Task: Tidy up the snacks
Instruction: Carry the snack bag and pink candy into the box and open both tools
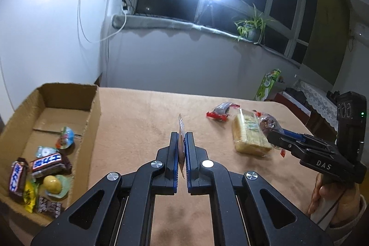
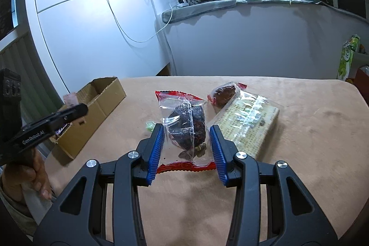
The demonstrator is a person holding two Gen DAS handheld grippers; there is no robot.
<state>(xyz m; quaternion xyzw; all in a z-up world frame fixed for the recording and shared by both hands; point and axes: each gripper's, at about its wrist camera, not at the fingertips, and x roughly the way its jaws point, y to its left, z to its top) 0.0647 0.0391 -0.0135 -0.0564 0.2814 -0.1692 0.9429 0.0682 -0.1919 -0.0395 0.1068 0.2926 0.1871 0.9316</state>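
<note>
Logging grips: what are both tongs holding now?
Left tongs: shut on a thin flat packet.
Right tongs: shut on a clear dark-snack packet.

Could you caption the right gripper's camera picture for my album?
Right gripper clamps a clear snack packet above the table.

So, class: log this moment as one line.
left gripper: shut on thin flat packet | right gripper: shut on clear red-edged snack bag
</note>
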